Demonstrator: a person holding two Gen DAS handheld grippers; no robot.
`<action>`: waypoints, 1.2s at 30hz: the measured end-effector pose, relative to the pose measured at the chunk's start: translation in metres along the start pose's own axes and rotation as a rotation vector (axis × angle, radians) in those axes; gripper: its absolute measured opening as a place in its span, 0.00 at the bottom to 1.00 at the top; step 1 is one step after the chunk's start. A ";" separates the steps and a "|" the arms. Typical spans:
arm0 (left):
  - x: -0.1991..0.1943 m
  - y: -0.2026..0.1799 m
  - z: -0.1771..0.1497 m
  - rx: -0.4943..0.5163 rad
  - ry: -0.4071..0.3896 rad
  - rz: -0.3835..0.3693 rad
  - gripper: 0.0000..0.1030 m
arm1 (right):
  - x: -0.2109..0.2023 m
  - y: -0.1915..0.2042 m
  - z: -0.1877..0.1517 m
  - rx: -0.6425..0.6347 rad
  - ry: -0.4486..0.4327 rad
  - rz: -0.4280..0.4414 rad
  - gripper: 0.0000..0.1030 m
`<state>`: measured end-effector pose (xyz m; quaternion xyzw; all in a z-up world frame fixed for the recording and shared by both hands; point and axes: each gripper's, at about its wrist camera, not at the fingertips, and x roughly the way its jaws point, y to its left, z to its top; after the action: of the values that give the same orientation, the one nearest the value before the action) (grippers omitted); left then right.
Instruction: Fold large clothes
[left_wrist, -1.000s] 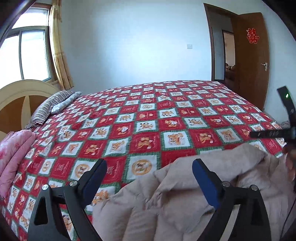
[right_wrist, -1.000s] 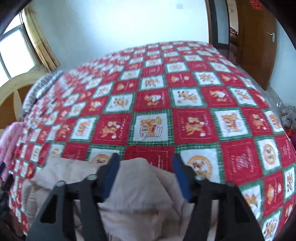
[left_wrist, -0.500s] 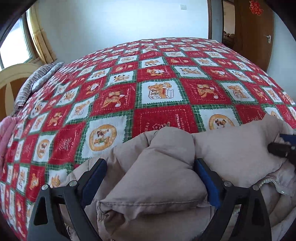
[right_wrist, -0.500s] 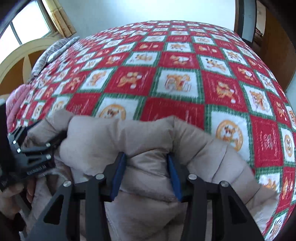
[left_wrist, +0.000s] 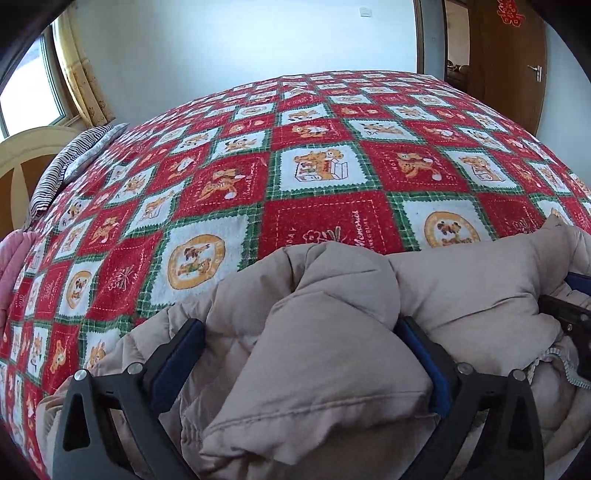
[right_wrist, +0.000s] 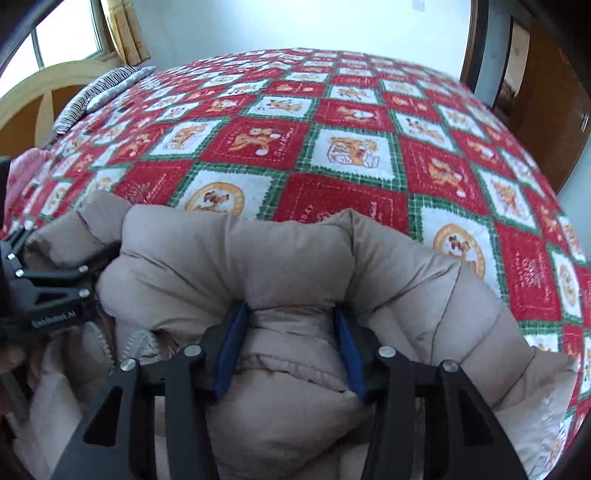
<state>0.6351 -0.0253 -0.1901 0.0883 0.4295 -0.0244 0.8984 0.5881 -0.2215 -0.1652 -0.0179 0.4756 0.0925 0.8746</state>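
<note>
On the near edge of the quilted bed (left_wrist: 325, 206), my beige padded jacket (left_wrist: 325, 369) lies bunched crosswise. My left gripper (left_wrist: 299, 354) is opening, a fold between its fingers; beside it, my right gripper (right_wrist: 288, 347) clenches the collar ridge.

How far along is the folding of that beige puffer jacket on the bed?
Early. Done: the beige quilted puffer jacket lies bunched at the near edge of the red-and-white patchwork bedspread. In hand: the right gripper pinches a padded fold; the left gripper is opening around another bulge. Left: spreading it flat and every fold.
</note>
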 end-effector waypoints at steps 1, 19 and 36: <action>0.000 0.000 0.000 -0.001 0.000 -0.001 0.99 | 0.000 0.001 -0.001 -0.016 -0.005 -0.009 0.51; 0.004 -0.001 -0.001 -0.001 -0.006 0.010 0.99 | -0.020 0.024 0.024 0.016 -0.115 -0.027 0.54; 0.006 -0.004 0.000 0.003 0.004 0.013 0.99 | 0.012 0.036 0.007 -0.054 -0.041 -0.121 0.55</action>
<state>0.6389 -0.0293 -0.1955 0.0926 0.4308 -0.0191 0.8975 0.5939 -0.1839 -0.1694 -0.0684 0.4531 0.0523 0.8873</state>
